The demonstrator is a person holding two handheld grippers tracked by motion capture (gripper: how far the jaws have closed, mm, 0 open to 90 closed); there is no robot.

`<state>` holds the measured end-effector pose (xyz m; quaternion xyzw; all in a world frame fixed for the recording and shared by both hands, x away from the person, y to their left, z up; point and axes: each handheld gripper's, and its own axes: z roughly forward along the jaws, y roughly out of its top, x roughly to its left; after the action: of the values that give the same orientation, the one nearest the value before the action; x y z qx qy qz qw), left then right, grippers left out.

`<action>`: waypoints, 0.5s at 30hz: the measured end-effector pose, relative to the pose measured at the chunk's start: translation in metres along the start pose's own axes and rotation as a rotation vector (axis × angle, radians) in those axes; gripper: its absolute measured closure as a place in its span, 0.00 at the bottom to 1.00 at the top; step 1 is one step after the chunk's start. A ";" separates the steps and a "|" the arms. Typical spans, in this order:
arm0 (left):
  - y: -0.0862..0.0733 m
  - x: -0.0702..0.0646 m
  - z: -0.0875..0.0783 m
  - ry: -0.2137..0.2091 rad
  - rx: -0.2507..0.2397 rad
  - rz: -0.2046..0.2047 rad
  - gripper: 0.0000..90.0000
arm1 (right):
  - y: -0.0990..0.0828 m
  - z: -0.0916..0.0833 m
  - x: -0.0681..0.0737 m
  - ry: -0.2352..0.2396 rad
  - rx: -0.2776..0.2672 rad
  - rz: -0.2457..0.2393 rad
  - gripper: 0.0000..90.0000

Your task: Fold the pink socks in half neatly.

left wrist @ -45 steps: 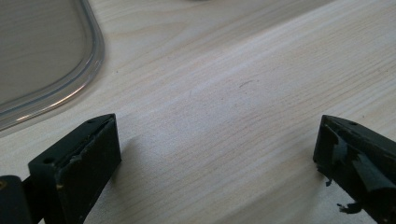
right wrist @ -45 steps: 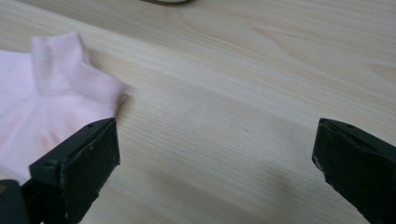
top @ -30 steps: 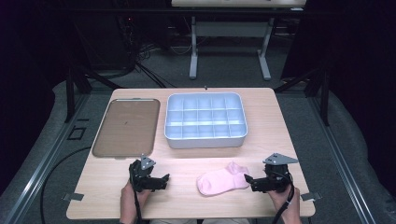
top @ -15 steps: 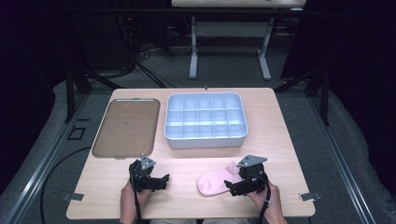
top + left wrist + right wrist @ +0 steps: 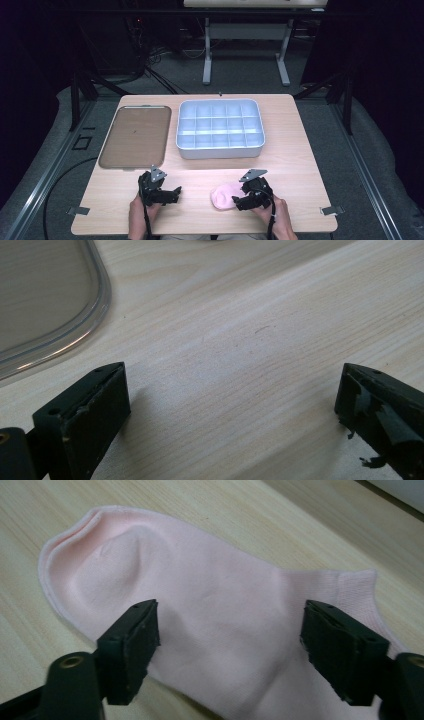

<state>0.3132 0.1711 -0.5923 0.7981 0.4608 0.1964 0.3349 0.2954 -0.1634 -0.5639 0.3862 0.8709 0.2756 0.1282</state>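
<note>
Straddling the pink ankle sock (image 5: 220, 630), the right gripper (image 5: 230, 640) has been closing its jaws, pads not yet pinching. Soft, light and floppy, it should bunch; pinch mid-foot. The left gripper (image 5: 232, 405) gapes empty.

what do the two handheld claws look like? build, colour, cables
Both are black. The left claw and right claw each carry a grey three-cornered plate on top. A black cable trails from each toward the table's near edge. In the gripper views the jaws are blocky black pads with screw holes; the left claw's pad covering is torn and peeling. Forearms look bare, no sleeves.
</note>
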 end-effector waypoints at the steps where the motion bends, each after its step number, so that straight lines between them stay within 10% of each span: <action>1: 0.000 0.000 0.000 0.000 0.000 -0.001 0.01 | 0.000 0.001 0.000 -0.004 0.008 -0.001 0.30; 15: 0.000 0.000 0.000 -0.001 0.000 0.001 0.01 | -0.003 -0.001 -0.001 -0.005 0.010 -0.004 0.55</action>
<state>0.3131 0.1710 -0.5923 0.7984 0.4603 0.1961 0.3350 0.2939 -0.1654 -0.5650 0.3860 0.8727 0.2700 0.1287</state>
